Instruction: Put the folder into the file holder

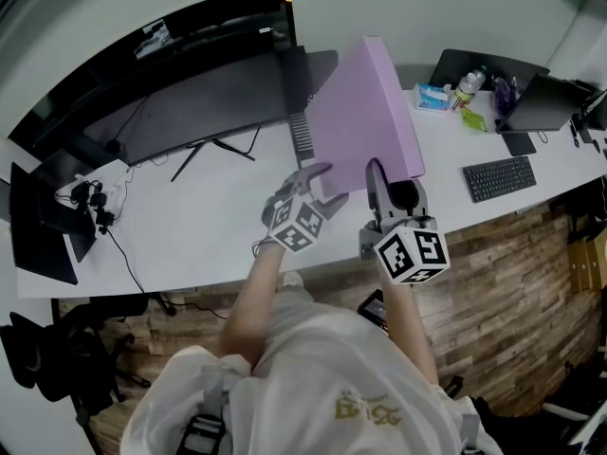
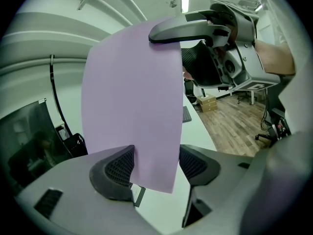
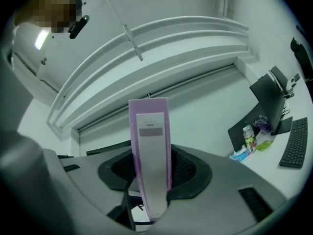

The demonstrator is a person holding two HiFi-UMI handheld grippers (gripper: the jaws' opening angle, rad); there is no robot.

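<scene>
The folder, a thick lilac box file, is held tilted in the air over the white bench, touching nothing but the 2 grippers at its near lower end.

The left gripper has its jaws spread wide around the folder's lower corner. In the left gripper view the lilac face fills the gap and both pads lie against it.

The right gripper sits just beside it, on the folder's near right edge. In the right gripper view its jaws pinch the narrow spine, which stands upright between them with a pale label facing the camera.

Just behind the folder's left edge stands a dark slotted thing, probably the file holder, mostly hidden. A dark monitor stands further left. A keyboard and a bottle lie well apart on the right.
</scene>
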